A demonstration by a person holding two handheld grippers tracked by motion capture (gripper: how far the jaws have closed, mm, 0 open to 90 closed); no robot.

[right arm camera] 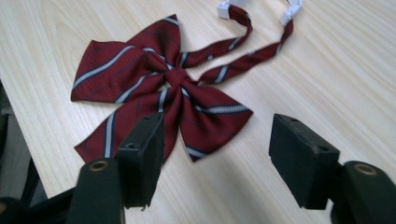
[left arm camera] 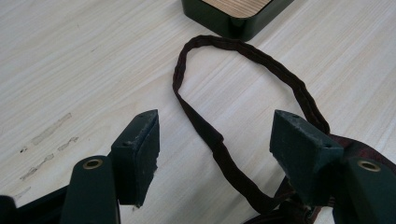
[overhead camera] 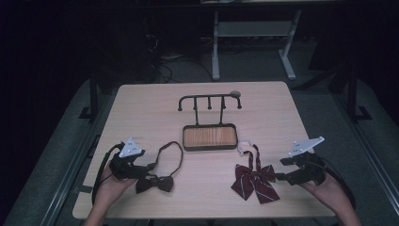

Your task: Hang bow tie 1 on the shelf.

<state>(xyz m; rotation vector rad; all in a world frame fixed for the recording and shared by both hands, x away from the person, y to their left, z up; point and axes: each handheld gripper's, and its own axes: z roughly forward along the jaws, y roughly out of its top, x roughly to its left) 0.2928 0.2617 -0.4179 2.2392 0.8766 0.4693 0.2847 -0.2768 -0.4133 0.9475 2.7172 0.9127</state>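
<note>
Table [overhead camera: 141, 108] dim-lit, rack [overhead camera: 209, 101] bare behind its tray: you held both grippers with jaws apart, left [overhead camera: 147, 165] over the dark bow's strap [left arm camera: 243, 49], right [overhead camera: 277, 175] beside the striped bow [right arm camera: 159, 93], neither bow lifted, hanging likely all ahead.

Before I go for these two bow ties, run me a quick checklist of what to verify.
1. Left gripper fingers open: ok.
2. Right gripper fingers open: ok.
3. Dark bow tie strap lies between the left fingers, unpinched: ok.
4. Striped bow tie flat ahead of the right gripper, clear of its fingers: ok.
5. Hook rack hooks free: ok.
6. White strap clasps joined: cannot tell.
</note>
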